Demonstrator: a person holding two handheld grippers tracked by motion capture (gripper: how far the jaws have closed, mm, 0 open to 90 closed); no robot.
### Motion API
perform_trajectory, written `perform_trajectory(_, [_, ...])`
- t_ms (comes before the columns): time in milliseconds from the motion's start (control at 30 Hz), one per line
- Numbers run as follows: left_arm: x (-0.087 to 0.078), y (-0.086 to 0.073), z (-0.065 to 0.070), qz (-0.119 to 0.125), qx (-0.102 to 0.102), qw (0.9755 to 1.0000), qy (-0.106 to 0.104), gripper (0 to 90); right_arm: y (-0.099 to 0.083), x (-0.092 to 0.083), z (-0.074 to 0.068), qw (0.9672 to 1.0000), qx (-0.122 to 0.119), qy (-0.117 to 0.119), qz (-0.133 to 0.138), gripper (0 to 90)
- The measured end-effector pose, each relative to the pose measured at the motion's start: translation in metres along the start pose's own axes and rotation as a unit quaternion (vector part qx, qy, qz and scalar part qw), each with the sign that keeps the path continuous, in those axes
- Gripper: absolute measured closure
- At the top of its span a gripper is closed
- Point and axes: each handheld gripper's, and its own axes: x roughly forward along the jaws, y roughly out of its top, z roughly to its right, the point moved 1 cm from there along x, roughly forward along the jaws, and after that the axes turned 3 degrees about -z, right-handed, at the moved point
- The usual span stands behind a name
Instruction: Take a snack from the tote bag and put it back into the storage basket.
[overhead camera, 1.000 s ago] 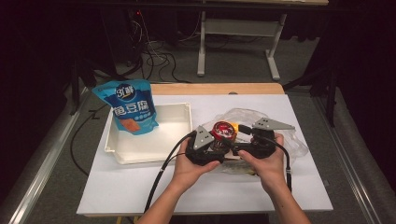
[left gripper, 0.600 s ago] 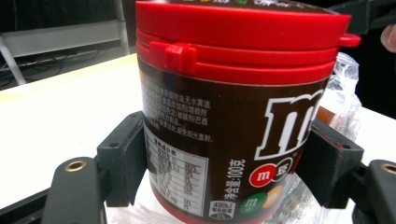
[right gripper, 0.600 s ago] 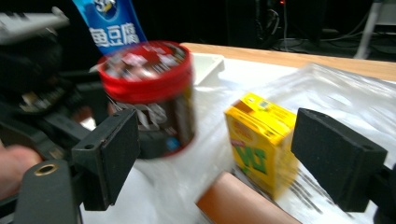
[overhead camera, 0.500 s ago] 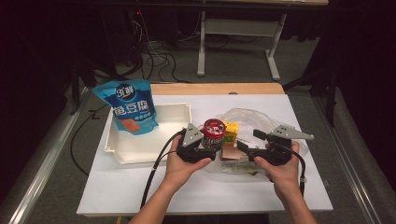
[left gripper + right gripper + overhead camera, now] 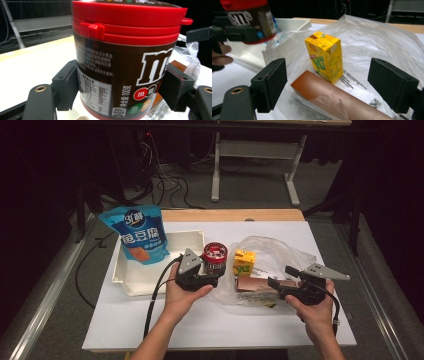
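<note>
A brown candy jar [image 5: 120, 50] with a red lid sits between the pads of my left gripper [image 5: 117, 86], which is shut on its sides. From above, the jar [image 5: 215, 254] hangs just right of the white tray, held by the left gripper [image 5: 212, 271]. My right gripper [image 5: 332, 82] stands open, facing a yellow drink carton [image 5: 324, 56] and a brown box [image 5: 329, 98] that lie on a clear plastic bag [image 5: 372, 42]. Neither pad touches them. In the high view the right gripper [image 5: 273, 284] is at the bag's near right, pointing left.
A white tray [image 5: 131, 281] at the left holds a blue snack pouch [image 5: 139, 237] leaning upright. The crumpled bag [image 5: 280, 252] spreads over the table's right middle. The white table top [image 5: 220, 325] ends close to the person's forearms.
The hands have drawn apart from over the bag. The left gripper carried the jar leftward toward the tray. The right gripper moved right and lower, uncovering the carton and brown box.
</note>
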Motion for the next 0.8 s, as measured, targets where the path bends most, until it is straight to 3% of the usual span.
perform_trajectory(133, [-0.006, -0.002, -0.011, 0.002, -0.01, 0.9999, 0.007, 26.3, -0.004, -0.002, 0.003, 1.0, 0.0, -0.006, 0.003, 16.6])
perform_trajectory(567, [-0.01, -0.012, -0.034, 0.011, -0.014, 0.9993, 0.032, 26.4, -0.011, 0.0, 0.008, 1.0, 0.001, -0.008, -0.002, 17.1])
perform_trajectory(800, [-0.011, -0.02, -0.047, 0.013, -0.033, 0.9983, 0.046, 26.4, -0.013, 0.001, 0.01, 0.9999, 0.008, -0.009, -0.003, 17.6])
